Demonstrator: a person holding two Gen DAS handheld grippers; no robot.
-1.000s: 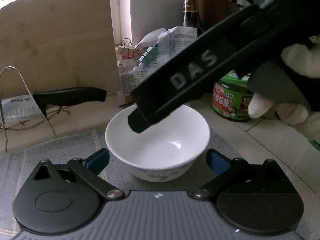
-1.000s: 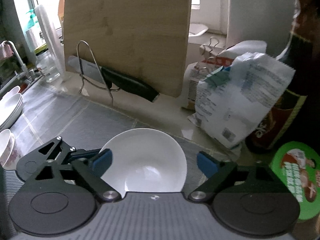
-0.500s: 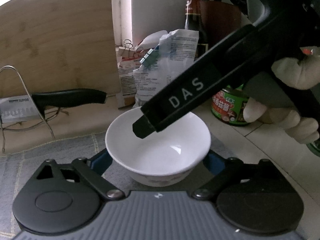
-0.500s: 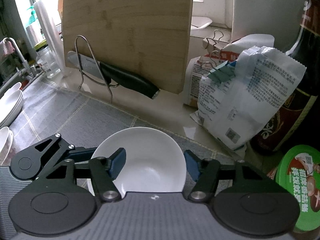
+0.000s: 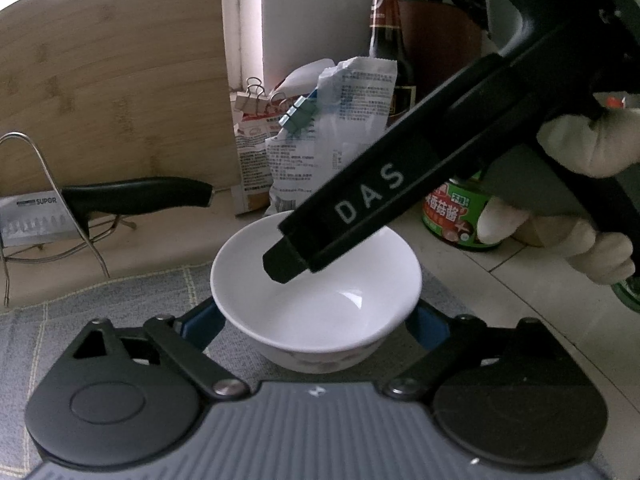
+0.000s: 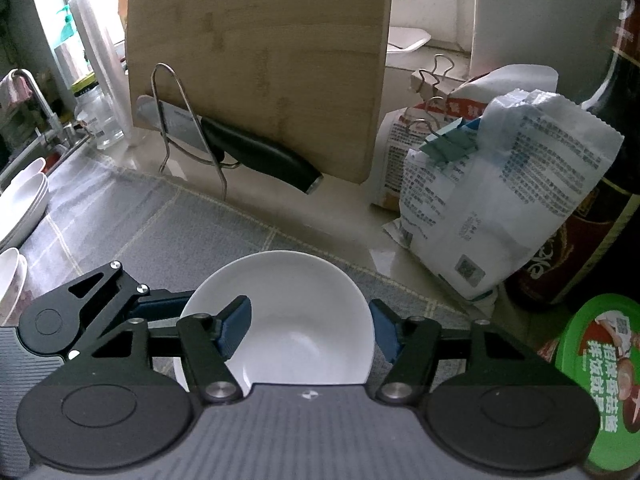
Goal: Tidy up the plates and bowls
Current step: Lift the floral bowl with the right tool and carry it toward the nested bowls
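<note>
White bowl (image 5: pixel 320 304) sits upright on the grey checked mat (image 5: pixel 120 304), right in the middle of both views, and both tools are on it. Left gripper (image 5: pixel 314 320) has just closed in, and its blue pads now press the bowl's outer wall from either side, low under the rim: a firm clamp. Right gripper (image 6: pixel 310 328) comes in steeply from the far side with one blue pad hanging inside the bowl and the other just outside the rim. Its jaws have narrowed and just eased a touch wider again, so the rim stands between them but is not pinched. The left wrist view shows that gripper's black finger dipping into the bowl, with a white-gloved right hand (image 5: pixel 580 144) on the handle behind it. Just beyond the mat, a black-handled knife (image 5: pixel 136 196) lies across a wire rack (image 5: pixel 48 184) in front of a wooden cutting board (image 5: pixel 112 92) leaning upright. To the right stand clipped paper bags (image 5: pixel 320 140), a dark bottle (image 5: pixel 386 40) and a green-labelled jar (image 5: pixel 456 216). Far left in the right wrist view, white plates (image 6: pixel 24 200) sit stacked, with small bowls (image 6: pixel 10 280) near them.
</note>
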